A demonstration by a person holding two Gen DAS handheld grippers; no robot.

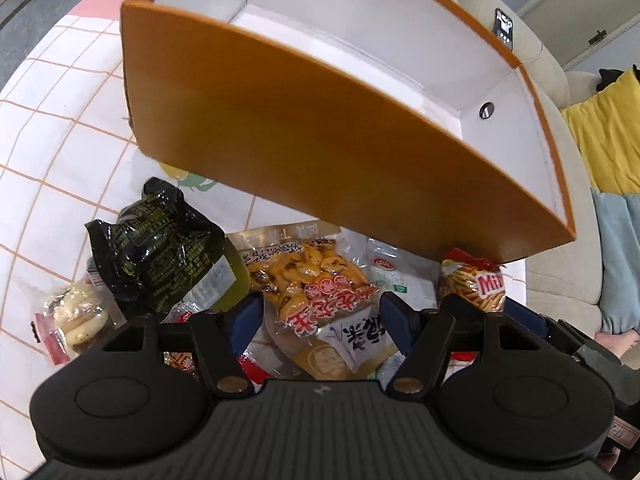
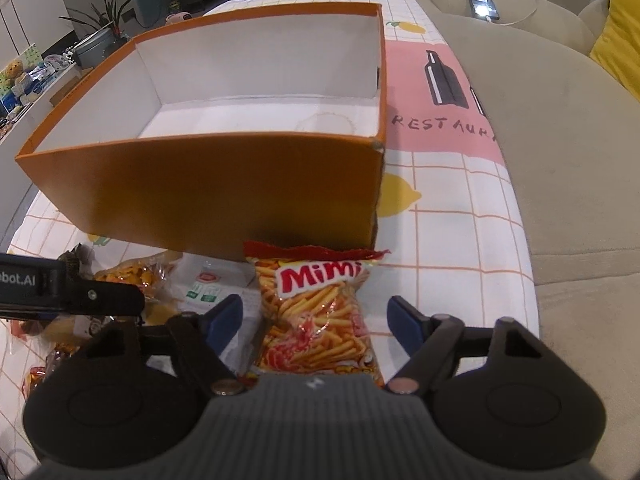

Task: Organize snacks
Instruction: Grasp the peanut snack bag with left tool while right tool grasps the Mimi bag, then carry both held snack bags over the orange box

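An empty orange box [image 1: 304,136] with a white inside stands on the tablecloth; it also shows in the right wrist view [image 2: 224,188]. Snack packs lie in front of it. My left gripper [image 1: 322,312] is open, its fingers on either side of a clear bag of yellow broad beans [image 1: 316,280]. A black-and-green pack [image 1: 160,248], a cookie pack [image 1: 76,320] and a white pack [image 1: 390,276] lie around it. My right gripper [image 2: 318,320] is open over a Mimi fries bag [image 2: 320,312], which also shows in the left wrist view [image 1: 476,282].
The table has a white grid cloth [image 2: 452,208] with a pink panel and lemons. A beige sofa [image 2: 560,140] runs along the right, with a phone [image 2: 482,2] and a yellow cushion [image 1: 608,136] on it. The left gripper's body [image 2: 68,292] shows at left in the right wrist view.
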